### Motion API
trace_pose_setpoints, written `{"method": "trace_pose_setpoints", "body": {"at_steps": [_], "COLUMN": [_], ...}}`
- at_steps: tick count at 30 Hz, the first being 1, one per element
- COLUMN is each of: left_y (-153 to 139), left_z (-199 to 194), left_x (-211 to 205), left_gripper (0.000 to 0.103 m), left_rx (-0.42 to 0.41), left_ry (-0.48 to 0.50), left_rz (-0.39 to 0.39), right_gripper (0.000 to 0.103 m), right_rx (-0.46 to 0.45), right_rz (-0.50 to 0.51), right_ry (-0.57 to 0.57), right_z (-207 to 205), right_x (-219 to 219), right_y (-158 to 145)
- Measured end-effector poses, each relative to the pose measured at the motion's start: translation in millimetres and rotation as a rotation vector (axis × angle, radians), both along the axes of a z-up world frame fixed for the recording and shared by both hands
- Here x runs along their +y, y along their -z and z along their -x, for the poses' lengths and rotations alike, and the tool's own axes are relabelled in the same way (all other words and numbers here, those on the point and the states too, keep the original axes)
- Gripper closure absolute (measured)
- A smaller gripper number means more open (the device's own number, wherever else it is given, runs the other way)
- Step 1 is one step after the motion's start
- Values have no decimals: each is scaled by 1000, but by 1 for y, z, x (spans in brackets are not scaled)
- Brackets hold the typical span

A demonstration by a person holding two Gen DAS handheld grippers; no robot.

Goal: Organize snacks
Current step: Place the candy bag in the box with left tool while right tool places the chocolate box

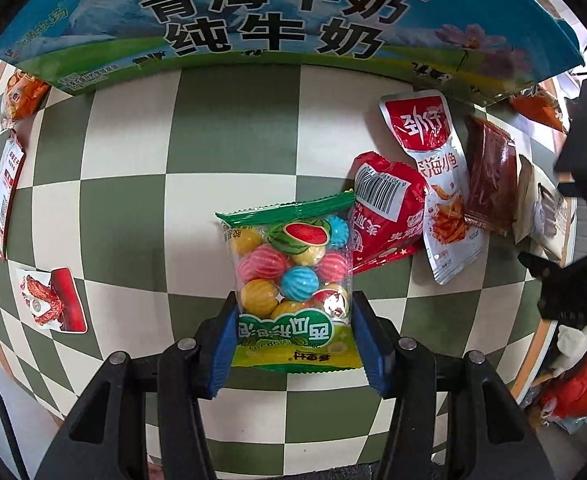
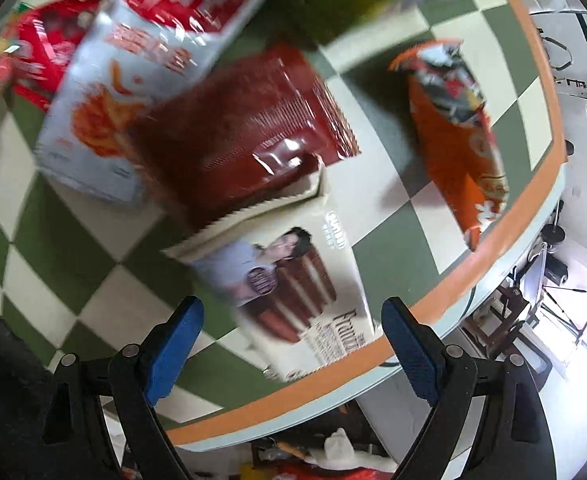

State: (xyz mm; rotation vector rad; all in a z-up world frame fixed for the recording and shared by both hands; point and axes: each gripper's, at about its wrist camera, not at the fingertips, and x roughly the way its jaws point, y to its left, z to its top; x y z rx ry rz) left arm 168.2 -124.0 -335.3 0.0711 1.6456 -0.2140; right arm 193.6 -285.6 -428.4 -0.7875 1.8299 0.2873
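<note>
Fingers of the left gripper [image 1: 293, 332] pinch the gumball bag [image 1: 293, 280] before the milk carton [image 1: 277, 20]; right gripper [image 2: 293, 344] fingers spread wide.

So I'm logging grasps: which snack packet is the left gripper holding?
The clear candy bag with the green watermelon label, full of coloured balls. The left gripper jaws clamp its lower end; the other packets lie loose on the table.

bright daylight | left view sharp | right view motion-blurred | fisheye edges
</note>
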Motion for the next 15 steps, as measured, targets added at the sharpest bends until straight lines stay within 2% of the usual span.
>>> {"method": "trace_pose_setpoints", "body": {"at_steps": [2,4,6,8,10,12,15], "left_y": [-3,2,7,14,16,18,16], "left_z": [-9,-16,-20,-23,-24,-25,-29], "left_x": [2,5,7,17,19,21,20], "left_gripper": [52,52,52,52,52,52,52], "left_rx": [1,0,2,5,9,7,-2], "left_ry": [-1,-4,-11,-18,-22,-22,-17], "left_rz": [-6,-8,-13,-21,-24,-28,-33], "right_gripper": [18,29,29,28,13,13,13], "right_rx": [10,16,92,113,62,12,1], "right_rz": [-28,-69,-184,-302,-306,-309,-289], "right_ry": [126,345,726,927,954,946,945], "right_z": [-8,-16,-18,-13,-13,-13,-12], "right_x": [-16,-38,-74,-94,-102,-103,-99], "right_y": [5,3,3,-1,-9,-15,-11]}}
